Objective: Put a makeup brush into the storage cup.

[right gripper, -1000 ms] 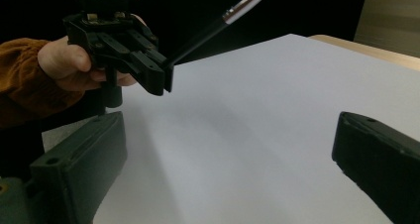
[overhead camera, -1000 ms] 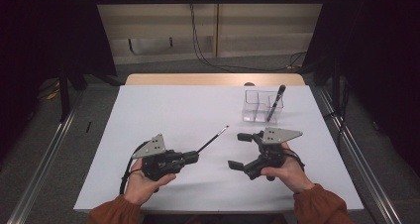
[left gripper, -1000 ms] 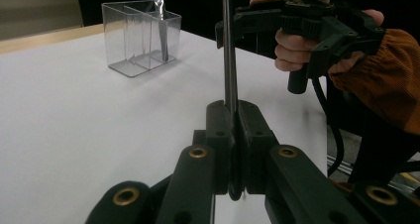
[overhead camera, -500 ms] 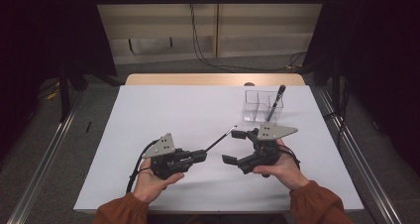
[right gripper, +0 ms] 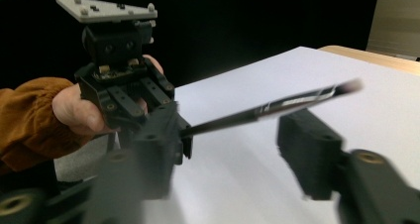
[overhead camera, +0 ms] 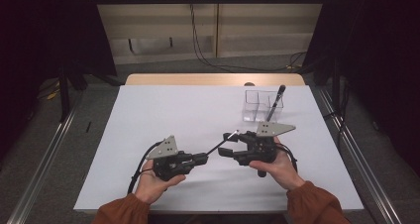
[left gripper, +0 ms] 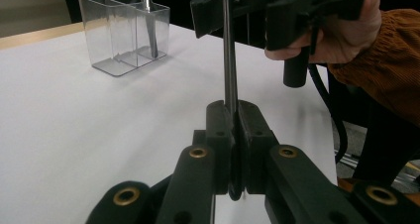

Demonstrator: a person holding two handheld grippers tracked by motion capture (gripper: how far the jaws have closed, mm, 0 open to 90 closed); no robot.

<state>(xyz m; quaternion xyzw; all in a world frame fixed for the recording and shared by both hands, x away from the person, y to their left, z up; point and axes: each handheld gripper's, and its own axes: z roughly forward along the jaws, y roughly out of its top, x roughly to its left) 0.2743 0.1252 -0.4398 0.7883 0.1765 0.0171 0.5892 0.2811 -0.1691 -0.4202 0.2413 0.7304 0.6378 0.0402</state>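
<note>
A thin black stick (overhead camera: 220, 144) with a silver band near its far end is held in my left gripper (overhead camera: 202, 158), which is shut on its lower end. In the left gripper view the jaws pinch the stick (left gripper: 228, 55) and it rises straight ahead. My right gripper (overhead camera: 227, 143) is open, and the stick's far end lies between its jaws without touching them. In the right gripper view the stick (right gripper: 257, 112) crosses the gap between the blurred jaws of the right gripper (right gripper: 235, 144), with the left gripper (right gripper: 124, 85) behind it.
A clear two-compartment container (overhead camera: 258, 105) stands at the back right of the white table (overhead camera: 163, 110), with a black pen (overhead camera: 275, 102) leaning in its right compartment. The container (left gripper: 124, 30) is also seen in the left gripper view.
Both grippers have moved toward each other. The stick's far end, earlier free over the table, now sits between the right gripper's open jaws.
</note>
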